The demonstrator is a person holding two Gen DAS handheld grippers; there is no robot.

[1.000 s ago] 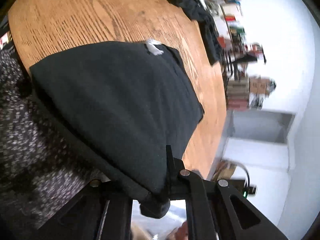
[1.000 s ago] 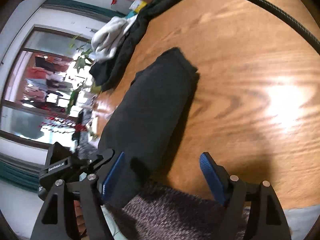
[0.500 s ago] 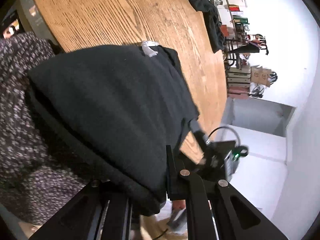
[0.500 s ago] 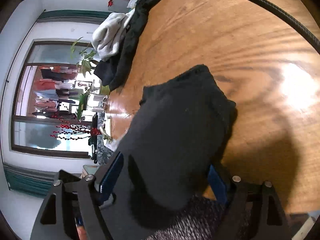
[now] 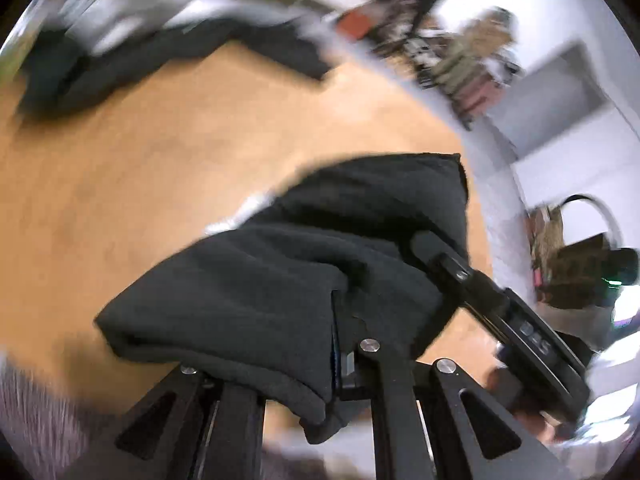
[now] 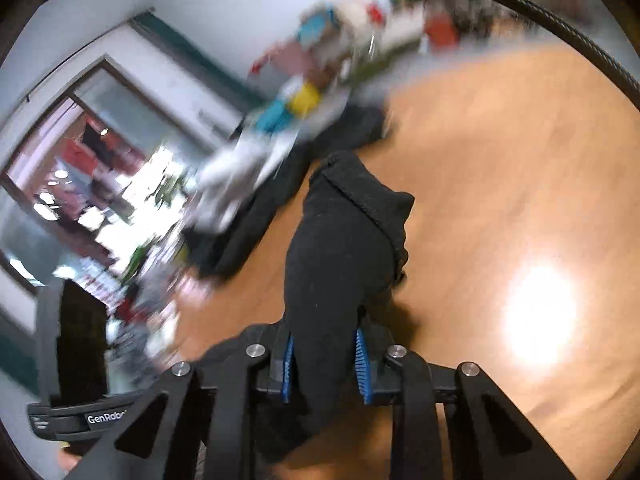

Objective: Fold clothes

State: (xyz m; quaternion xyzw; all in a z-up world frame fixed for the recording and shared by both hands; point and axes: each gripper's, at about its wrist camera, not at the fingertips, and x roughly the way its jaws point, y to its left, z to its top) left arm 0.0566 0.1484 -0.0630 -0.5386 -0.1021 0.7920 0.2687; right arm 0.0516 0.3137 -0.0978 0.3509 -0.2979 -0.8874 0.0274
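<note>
A folded black garment (image 5: 320, 272) hangs between both grippers above the wooden table (image 5: 120, 200). My left gripper (image 5: 304, 364) is shut on its near edge; cloth drapes over the fingers and hides the tips. In the right wrist view my right gripper (image 6: 324, 360) is shut on the black garment (image 6: 344, 248), its blue pads (image 6: 362, 364) pressing a thick bunch of cloth. The right gripper also shows in the left wrist view (image 5: 500, 312), gripping the garment's right side.
A pile of dark and white clothes (image 5: 140, 52) lies at the far side of the table, also in the right wrist view (image 6: 248, 200). Shelves and clutter (image 5: 460, 52) stand beyond the table edge. Both views are motion-blurred.
The right gripper closed on the garment. Both grippers lifted it off the table and swung round, so the views now face the far clothes pile and the room.
</note>
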